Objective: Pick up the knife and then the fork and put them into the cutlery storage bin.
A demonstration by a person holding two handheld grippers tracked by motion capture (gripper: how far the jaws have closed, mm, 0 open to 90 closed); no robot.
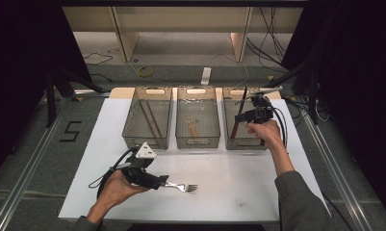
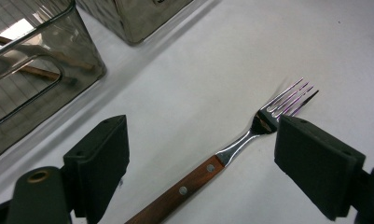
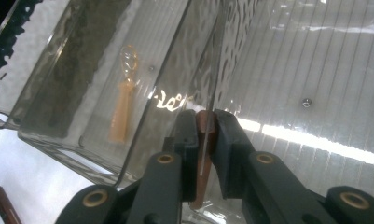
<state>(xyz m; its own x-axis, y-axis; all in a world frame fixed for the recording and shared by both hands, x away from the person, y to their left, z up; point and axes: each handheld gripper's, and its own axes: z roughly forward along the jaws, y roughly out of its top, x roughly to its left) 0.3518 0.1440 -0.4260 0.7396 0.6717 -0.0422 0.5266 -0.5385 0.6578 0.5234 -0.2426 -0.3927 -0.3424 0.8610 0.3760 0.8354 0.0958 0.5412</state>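
Between my left gripper's spread jaws the fork lies on the bench, handle toward me, tines away. My right gripper pinches a knife over the right bin.

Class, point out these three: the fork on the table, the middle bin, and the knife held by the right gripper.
fork [image 2: 184,187], left gripper view, wooden handle.
middle bin [image 1: 197,143], high view, near wall.
knife [image 3: 205,126], right gripper view, handle between the shut jaws.

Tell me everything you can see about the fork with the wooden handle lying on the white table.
The wooden-handled fork has a brown handle with two metal rivets and a shiny steel neck and four tines. It lies flat on the white table, in front of the clear bins, tines pointing away from the left gripper. That gripper's black jaws stand open on either side of it, apparently not touching it.
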